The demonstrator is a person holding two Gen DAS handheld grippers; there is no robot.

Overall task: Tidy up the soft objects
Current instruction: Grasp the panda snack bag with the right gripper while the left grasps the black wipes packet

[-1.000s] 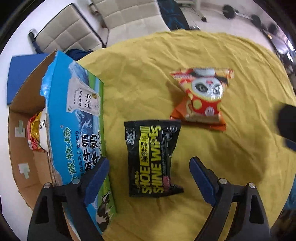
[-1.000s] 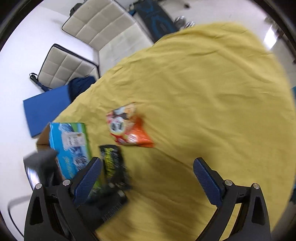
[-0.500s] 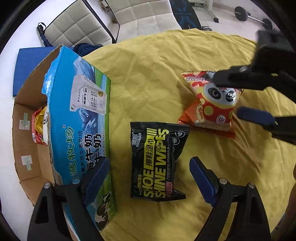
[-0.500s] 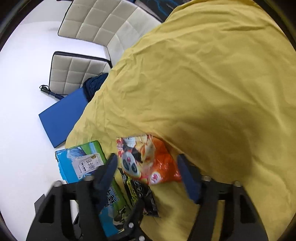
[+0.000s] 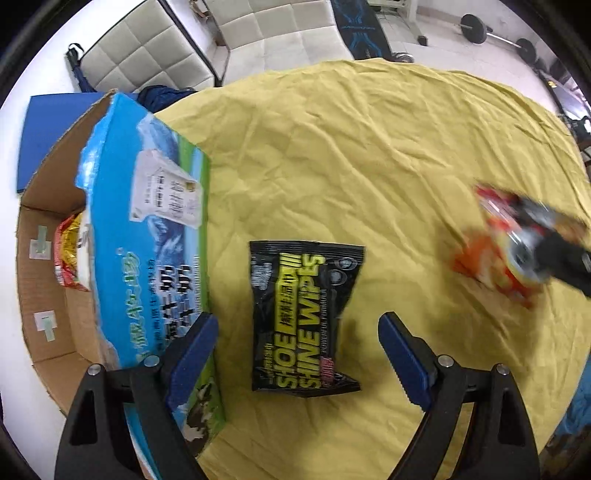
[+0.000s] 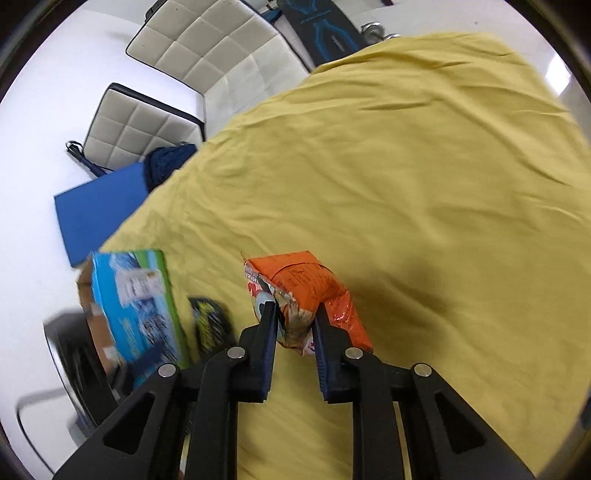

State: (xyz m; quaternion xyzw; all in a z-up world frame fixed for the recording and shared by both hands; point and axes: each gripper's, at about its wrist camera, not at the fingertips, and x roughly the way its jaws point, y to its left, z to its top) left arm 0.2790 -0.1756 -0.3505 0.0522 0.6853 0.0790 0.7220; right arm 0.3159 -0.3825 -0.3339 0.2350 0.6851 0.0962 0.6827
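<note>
Orange snack bag [image 6: 295,314] pinched in right hand-held gripper [image 6: 293,325].
Crinkly, light, crushable; wipes [image 5: 304,317] at 12 o'clock between the left hand-held gripper's [image 5: 297,354] spread fingers.

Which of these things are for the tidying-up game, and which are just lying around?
For the job:
- orange snack bag, pinched in the right gripper
- black wipes pack, lying below the open left gripper
- cardboard box, a red and gold packet inside

Just lying about:
- white chairs
- blue mat
- barbell
- yellow cloth
</note>
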